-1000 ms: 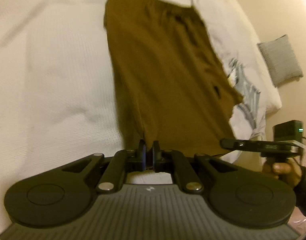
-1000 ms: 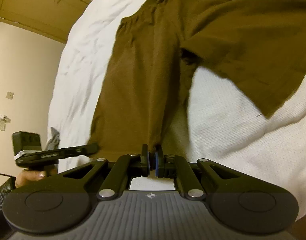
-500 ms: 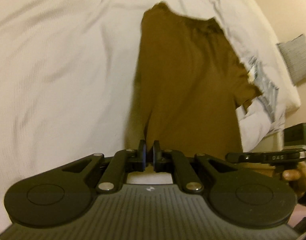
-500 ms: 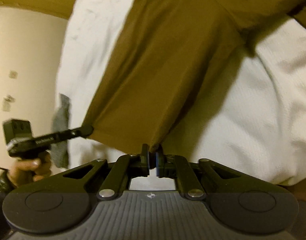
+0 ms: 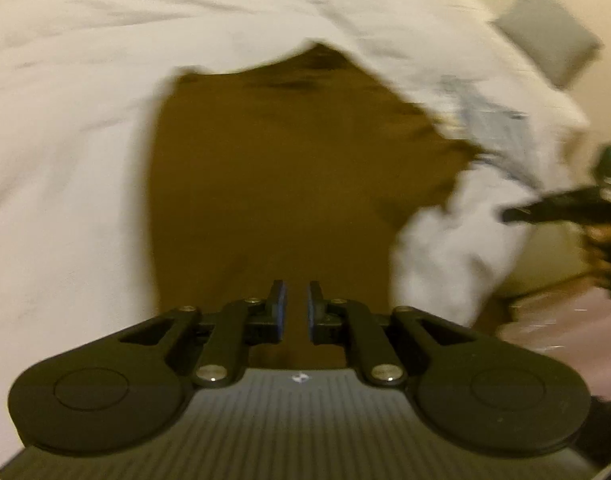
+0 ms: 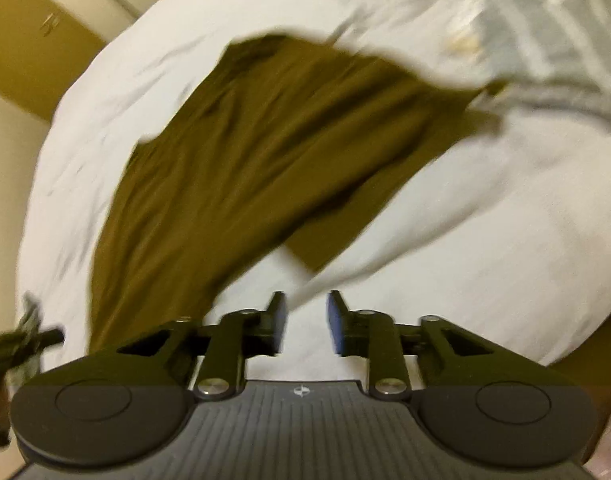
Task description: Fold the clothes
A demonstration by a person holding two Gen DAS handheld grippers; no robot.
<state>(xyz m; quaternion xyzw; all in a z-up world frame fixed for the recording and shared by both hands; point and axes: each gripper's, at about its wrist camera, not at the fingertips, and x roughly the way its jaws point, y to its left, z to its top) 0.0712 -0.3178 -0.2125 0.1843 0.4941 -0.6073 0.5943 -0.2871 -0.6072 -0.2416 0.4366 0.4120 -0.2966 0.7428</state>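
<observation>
A brown garment (image 5: 273,176) lies spread on the white bed (image 5: 65,140), folded lengthwise. In the left wrist view my left gripper (image 5: 296,312) hangs open just over the garment's near edge, nothing between its fingers. In the right wrist view the same brown garment (image 6: 245,168) runs from upper right to lower left. My right gripper (image 6: 305,322) is open over the white bedcover, right of the garment's near end. The other gripper (image 5: 561,210) shows blurred at the right edge of the left wrist view, held by a hand. Both views are motion-blurred.
A white and grey printed garment (image 6: 545,40) lies crumpled beside the brown one, at the bed's edge. A grey pillow (image 5: 545,28) sits against the beige wall. Brown doors (image 6: 33,40) stand beyond the bed. The left gripper (image 6: 21,344) appears at the lower left.
Both grippers were shut on the brown garment's edge and have let it go; their fingers now stand apart. The garment has dropped flat onto the bed.
</observation>
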